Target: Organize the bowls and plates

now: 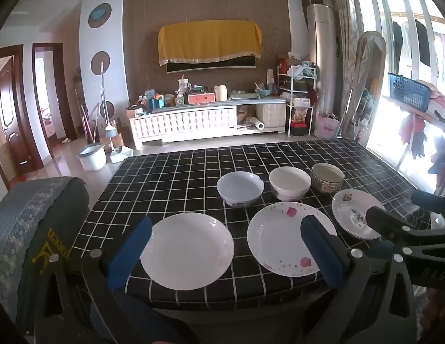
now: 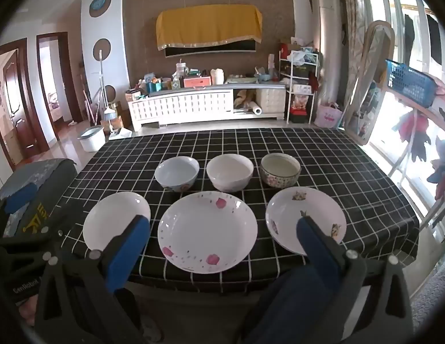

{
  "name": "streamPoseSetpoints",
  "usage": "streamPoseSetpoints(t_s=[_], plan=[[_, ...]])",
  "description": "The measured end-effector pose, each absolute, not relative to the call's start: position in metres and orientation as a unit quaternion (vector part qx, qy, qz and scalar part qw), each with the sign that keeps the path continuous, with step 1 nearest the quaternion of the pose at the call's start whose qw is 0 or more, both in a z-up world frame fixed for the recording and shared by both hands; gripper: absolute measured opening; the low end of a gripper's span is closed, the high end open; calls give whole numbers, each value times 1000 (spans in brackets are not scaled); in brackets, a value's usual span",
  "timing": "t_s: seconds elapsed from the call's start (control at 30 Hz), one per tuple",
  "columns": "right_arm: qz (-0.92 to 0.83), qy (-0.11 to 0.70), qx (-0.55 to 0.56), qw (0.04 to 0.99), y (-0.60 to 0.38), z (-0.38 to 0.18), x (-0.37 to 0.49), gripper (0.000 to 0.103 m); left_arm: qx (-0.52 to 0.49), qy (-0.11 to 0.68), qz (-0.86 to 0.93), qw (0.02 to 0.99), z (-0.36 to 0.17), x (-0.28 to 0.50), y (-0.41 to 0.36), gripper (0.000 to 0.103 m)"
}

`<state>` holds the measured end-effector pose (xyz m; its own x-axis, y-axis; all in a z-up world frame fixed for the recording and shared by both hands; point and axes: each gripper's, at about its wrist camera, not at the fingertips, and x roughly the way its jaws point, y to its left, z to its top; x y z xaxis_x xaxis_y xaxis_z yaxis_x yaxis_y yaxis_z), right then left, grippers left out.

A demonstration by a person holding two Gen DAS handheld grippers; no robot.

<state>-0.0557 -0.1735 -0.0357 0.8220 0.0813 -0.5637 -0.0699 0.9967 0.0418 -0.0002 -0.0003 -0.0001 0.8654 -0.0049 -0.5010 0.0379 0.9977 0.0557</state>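
Table [image 2: 322, 154] first: a black cloth with a white grid covers it, and all the crockery sits toward its near edge in two rows. The near row holds three plates. The pink-petal plate [image 2: 207, 232] in the middle is the largest, the plain white plate [image 2: 115, 218] lies to its left, and the flower-print plate [image 2: 305, 218] to its right. They are close together, but I cannot tell whether the rims touch. The far row holds three bowls, each behind a plate: a white bowl with a blue-tinted inside [image 2: 177, 173] on the left, a plain white bowl [image 2: 230, 175] in the middle, and a patterned bowl [image 2: 280, 169] on the right.

Every piece stands upright, mouth up. Being round, none has a long axis, so no approach angle is favoured.

Nothing is stacked yet, so the sorting appears not to have begun. The left hand-held gripper [image 1: 226, 255] hangs spread wide over the near edge, framing the plain white plate and holding nothing. The right hand-held gripper [image 2: 222, 243] is equally wide and empty, framing the pink-petal plate.

The next move probably calls for lowering one finger under a plate rim, closing on it, and lifting it onto a neighbour. The smaller plates would best go onto the largest.
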Motion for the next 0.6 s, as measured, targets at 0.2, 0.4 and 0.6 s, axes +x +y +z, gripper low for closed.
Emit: streamPoseSetpoints(t_s=[0.2,0.4,0.6], plan=[[42,300,13,953,-173,-34,-57,103,17,268,-18,963,-2,2,4,103],[42,304,14,952,-178,-40,-55,103,21,267,-13,963,-2,-1,4,103],[42,309,15,950,-180,-43,-56,103,23,268,-13,963,-4,-1,5,103]])
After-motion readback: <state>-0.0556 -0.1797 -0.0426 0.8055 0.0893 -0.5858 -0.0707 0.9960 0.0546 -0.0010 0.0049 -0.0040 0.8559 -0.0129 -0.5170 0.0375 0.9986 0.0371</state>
